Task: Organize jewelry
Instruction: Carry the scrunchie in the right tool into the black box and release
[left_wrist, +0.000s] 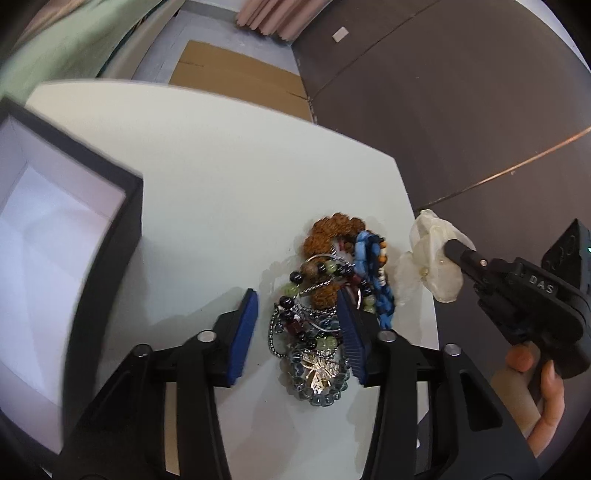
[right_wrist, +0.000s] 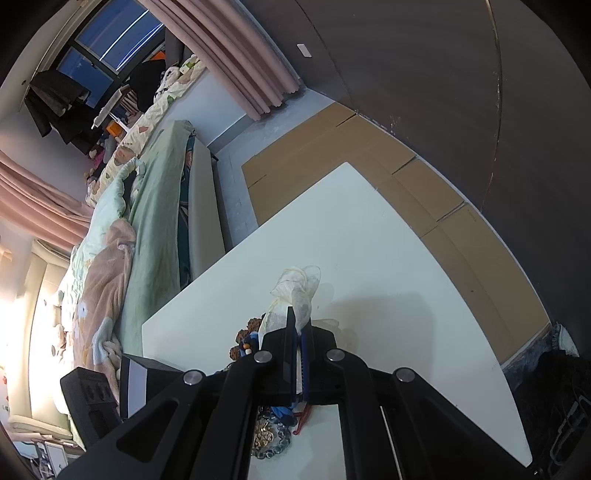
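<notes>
Counter (left_wrist: 207, 173): white, beside a bed (right_wrist: 147, 206) that only the right view showed.
Jewelry pile (left_wrist: 325, 306): lay on the counter between the spread fingers of the left gripper (left_wrist: 299, 332).
Right gripper (right_wrist: 300, 334): fingers were closed on a white fabric flower (left_wrist: 436, 254).
Box (left_wrist: 66, 236): black, open, sharp only in the left view.

Left gripper (left_wrist: 297, 314) spread wide, low; right gripper (right_wrist: 300, 325) clamped, raised, in a bare hand (left_wrist: 543, 391).
</notes>
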